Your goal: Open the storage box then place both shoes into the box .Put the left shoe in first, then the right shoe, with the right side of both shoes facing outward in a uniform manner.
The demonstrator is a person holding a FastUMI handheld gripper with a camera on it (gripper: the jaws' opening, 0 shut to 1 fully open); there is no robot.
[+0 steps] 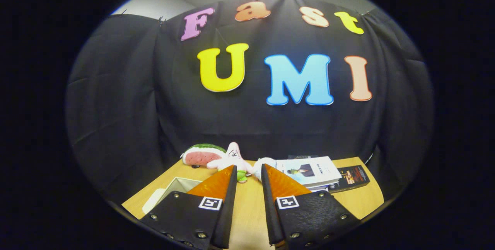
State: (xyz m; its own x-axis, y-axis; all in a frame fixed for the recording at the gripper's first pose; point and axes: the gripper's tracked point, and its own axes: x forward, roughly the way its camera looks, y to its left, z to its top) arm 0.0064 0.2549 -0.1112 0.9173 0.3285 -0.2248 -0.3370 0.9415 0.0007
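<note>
Left of the jaws, a white open-topped storage box sits on the light wooden bench, long axis unclear. Beyond: watermelon-slice plush, pink starfish plush. The gripper hovers, jaws narrowly parted, holding nothing. Right: white booklet, dark booklet.

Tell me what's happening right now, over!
Tool open, nothing between its fingers, held above the table. White box sits beside the left finger. Plush toys and books lie beyond the fingers.
</note>
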